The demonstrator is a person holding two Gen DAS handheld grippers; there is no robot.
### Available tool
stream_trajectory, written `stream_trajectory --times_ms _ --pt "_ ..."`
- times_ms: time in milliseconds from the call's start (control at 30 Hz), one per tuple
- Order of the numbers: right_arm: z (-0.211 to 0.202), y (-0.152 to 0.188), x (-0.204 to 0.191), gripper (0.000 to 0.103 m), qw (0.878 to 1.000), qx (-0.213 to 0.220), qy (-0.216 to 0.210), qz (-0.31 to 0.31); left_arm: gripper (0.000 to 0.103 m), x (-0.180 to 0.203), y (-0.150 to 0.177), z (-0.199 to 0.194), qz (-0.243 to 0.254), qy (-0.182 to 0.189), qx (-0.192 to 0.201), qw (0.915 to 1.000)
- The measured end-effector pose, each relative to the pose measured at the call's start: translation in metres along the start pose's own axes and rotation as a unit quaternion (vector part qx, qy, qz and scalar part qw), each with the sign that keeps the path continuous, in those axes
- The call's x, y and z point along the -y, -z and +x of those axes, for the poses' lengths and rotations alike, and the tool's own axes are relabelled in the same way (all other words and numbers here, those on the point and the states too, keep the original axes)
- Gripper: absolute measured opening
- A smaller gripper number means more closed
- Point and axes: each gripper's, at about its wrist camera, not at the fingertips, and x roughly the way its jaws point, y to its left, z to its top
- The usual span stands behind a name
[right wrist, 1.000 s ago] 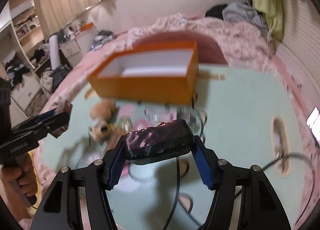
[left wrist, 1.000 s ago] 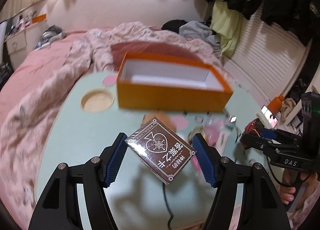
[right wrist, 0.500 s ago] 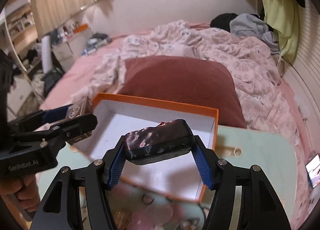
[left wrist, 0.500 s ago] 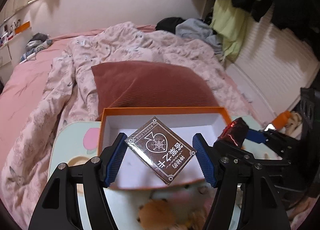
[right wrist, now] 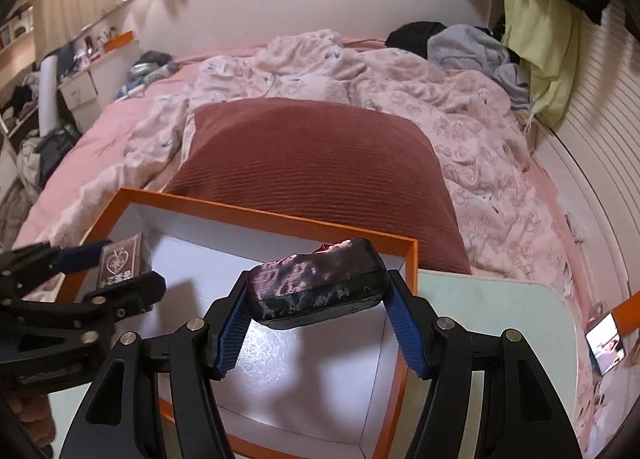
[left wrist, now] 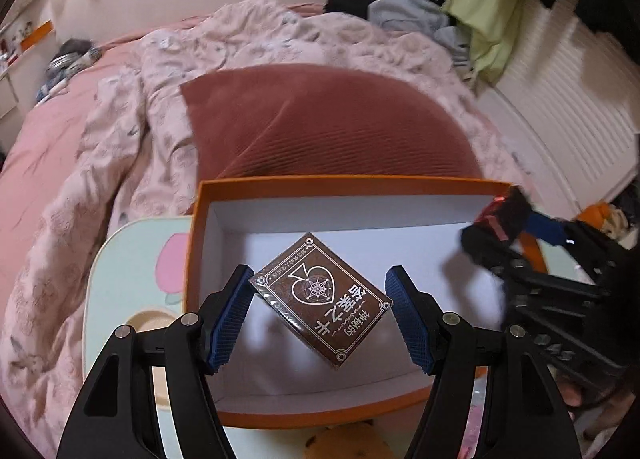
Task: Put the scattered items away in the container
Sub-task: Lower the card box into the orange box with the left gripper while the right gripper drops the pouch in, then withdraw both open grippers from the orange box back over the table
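My left gripper (left wrist: 320, 309) is clamped on the brown card box (left wrist: 322, 297), its 2 blue pads pressing opposite corners, held tilted above the white floor of the orange container (left wrist: 340, 182). My right gripper (right wrist: 318, 305) clamps the dark pouch (right wrist: 318, 283) endwise over the same container's right side. Beyond lies the maroon cushion (right wrist: 312, 155) on the pink bed (right wrist: 100, 127).

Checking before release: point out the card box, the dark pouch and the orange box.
card box (left wrist: 320, 301), left wrist view, its printed top face.
dark pouch (right wrist: 316, 283), right wrist view, its shiny front side.
orange box (right wrist: 256, 213), right wrist view, its far rim.
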Motion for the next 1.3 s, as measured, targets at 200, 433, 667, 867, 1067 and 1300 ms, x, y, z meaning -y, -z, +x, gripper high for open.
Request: stream_trajectory --times_ms 200,433,667,867,1067,1300 --pt "-0.012 0.005 0.005 0.068 0.999 0.018 -0.029 0.019 0.081 -0.003 0.009 -0.008 0.003 0.008 0.024 0.9997" --pt "-0.023 0.002 0.0 0.074 0.999 0.035 -0.019 0.02 0.082 0.0 0.003 -0.015 0.01 -0.02 0.045 0.9987" --pt "-0.07 0.033 -0.003 0.074 0.997 0.063 -0.034 0.0 0.082 0.001 0.037 -0.059 -0.015 0.033 0.056 0.9978" --pt "-0.116 0.101 -0.022 0.079 0.996 0.052 -0.056 -0.053 0.082 0.014 0.112 -0.1 0.008 0.029 0.07 0.9971" --pt "-0.126 0.168 -0.024 0.079 0.996 -0.006 -0.062 -0.057 0.082 0.014 0.181 -0.129 -0.005 0.015 0.083 0.9964" --pt "-0.106 0.2 -0.013 0.08 0.997 -0.059 -0.037 -0.014 0.082 0.025 0.224 -0.113 0.004 -0.066 0.063 0.9958"
